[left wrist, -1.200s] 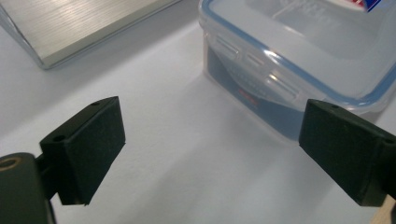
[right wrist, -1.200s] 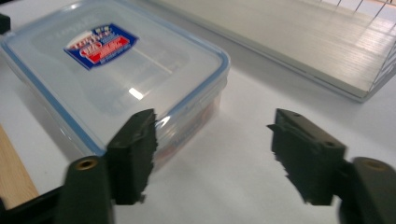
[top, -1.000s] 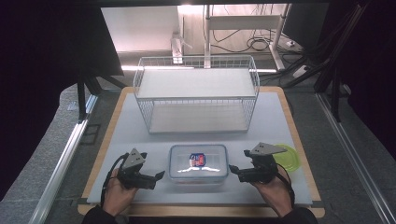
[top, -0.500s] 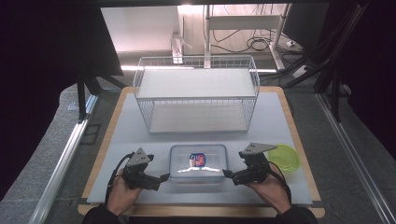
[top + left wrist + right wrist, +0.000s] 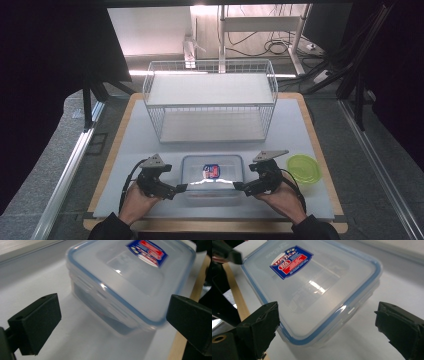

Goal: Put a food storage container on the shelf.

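Two grippers flank a clear plastic box (image 5: 212, 177) that sits near the front edge of the table (image 5: 300, 130), between the person's hands. The left gripper (image 5: 176, 189) has its jaws spread wide at the box's left end, and the right gripper (image 5: 239, 187) is likewise spread at the right end; neither jaw pair touches the box as far as the gripper views show. The box carries a snap-on lid (image 5: 312, 282) with a blue seal and a red and blue label (image 5: 147, 251). It looks stiff, smooth and probably slippery, and seems light, since nothing is visible inside. The side latches and the lid's projecting rim look like the best purchase; the glossy walls would likely slide between flat jaws. A wire basket (image 5: 210, 100) stands behind, and a green bowl (image 5: 303, 169) lies to the right.
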A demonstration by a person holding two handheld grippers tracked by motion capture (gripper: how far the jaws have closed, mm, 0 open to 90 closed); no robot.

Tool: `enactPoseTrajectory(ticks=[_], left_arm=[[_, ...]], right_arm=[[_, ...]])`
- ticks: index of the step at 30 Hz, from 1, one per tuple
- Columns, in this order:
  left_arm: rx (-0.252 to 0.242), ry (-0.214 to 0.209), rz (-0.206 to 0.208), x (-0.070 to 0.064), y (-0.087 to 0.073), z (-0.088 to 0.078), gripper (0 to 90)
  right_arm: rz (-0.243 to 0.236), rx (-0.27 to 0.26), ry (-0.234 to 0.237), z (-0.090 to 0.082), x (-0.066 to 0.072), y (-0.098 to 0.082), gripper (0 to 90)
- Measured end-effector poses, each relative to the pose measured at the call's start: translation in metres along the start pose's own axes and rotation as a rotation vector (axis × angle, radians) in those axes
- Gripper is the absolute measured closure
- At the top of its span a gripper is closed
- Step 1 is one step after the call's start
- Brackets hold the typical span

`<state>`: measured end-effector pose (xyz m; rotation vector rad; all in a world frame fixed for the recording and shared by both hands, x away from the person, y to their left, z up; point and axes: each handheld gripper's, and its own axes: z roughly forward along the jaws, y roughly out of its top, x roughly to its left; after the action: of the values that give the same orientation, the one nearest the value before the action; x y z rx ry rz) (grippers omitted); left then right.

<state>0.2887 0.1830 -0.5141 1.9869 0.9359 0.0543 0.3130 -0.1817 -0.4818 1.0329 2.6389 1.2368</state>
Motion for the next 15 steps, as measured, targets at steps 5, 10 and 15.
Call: enactPoseTrajectory(ticks=[5,10,15], left_arm=[[0.016,-0.091,-0.041,0.009,0.002,0.010,0.0],[0.027,-0.179,-0.080,0.010,0.008,0.028,0.0],[0.045,-0.154,-0.063,0.004,0.009,0.024,0.3]], right_arm=[[0.069,0.029,0.066,0.011,-0.010,0.000,6.4],[0.140,0.055,0.132,0.020,-0.014,0.002,6.2],[0.208,0.056,0.174,0.021,-0.020,0.001,13.0]])
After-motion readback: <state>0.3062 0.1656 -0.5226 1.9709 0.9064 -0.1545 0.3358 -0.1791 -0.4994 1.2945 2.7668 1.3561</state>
